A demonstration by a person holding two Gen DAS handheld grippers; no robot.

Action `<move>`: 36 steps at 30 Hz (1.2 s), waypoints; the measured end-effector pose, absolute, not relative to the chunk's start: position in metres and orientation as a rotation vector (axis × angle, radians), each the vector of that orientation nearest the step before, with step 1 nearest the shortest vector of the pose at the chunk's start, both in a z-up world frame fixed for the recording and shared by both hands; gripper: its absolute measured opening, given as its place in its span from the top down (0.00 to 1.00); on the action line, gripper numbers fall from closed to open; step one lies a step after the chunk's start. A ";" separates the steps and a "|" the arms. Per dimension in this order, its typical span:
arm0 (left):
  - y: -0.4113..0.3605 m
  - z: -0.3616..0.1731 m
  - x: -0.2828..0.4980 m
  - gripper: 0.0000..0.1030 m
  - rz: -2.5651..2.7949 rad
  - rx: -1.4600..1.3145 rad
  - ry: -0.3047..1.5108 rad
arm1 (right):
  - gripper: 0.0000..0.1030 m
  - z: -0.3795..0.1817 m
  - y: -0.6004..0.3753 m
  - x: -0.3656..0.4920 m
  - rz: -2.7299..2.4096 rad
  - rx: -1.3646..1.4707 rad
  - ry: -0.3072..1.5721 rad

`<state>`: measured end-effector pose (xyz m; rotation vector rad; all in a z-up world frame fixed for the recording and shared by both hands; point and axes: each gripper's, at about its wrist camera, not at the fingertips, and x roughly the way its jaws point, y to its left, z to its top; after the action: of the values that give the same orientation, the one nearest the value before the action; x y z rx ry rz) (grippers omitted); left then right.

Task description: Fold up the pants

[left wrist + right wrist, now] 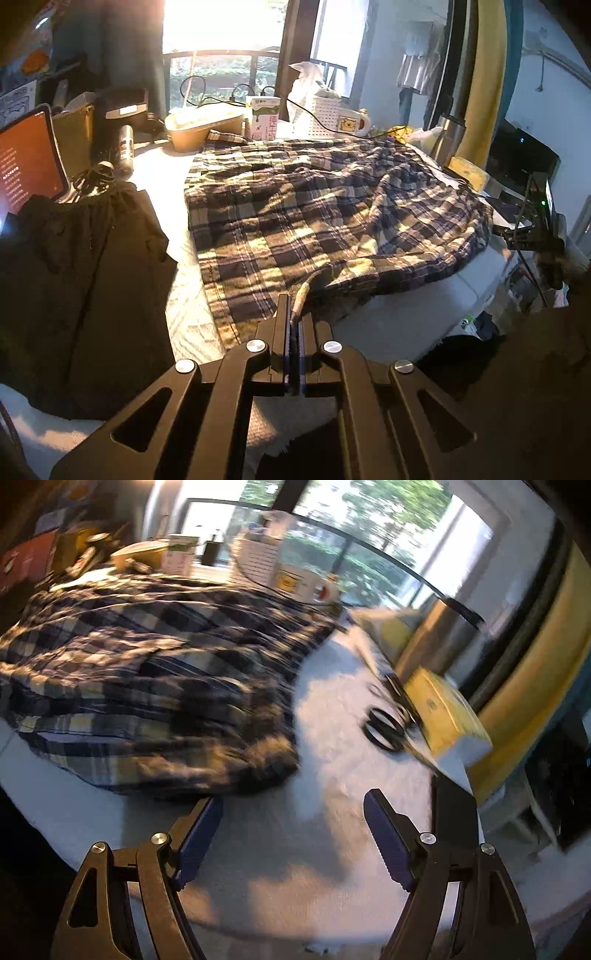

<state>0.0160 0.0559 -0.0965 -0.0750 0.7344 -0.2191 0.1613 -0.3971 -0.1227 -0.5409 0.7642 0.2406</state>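
The plaid pants (314, 206) lie spread and rumpled over the white-covered table (406, 314). My left gripper (295, 306) is shut on the near edge of the pants, a strip of plaid cloth pinched between its jaws. In the right wrist view the pants (147, 672) lie to the left, blurred by motion. My right gripper (293, 812) is open and empty above the white table cover (332, 716), just right of the pants' near corner. The right gripper also shows at the table's far right edge in the left wrist view (524, 232).
A black garment (81, 280) lies at the left. A tablet (26, 162), cans, a bowl (199, 129), a milk carton (263, 118), a white basket (323, 110) and a mug (352, 123) line the back. Scissors (388, 723), a yellow box (447, 716) and a steel flask (436, 635) sit at the right.
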 end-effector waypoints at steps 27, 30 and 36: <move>0.062 0.016 0.029 0.98 -0.145 -0.023 0.333 | 0.74 -0.021 -0.392 0.154 0.317 -0.279 0.427; 0.063 0.031 0.056 0.98 -0.141 0.006 0.308 | 0.74 -0.008 -0.394 0.166 0.298 -0.237 0.410; 0.077 0.040 0.123 0.98 -0.100 0.010 0.331 | 0.74 0.002 -0.393 0.206 0.288 -0.166 0.420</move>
<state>0.1234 0.0773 0.0397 0.0096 0.3308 -0.0999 0.2060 -0.3931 0.0019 -0.1663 0.4197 0.2883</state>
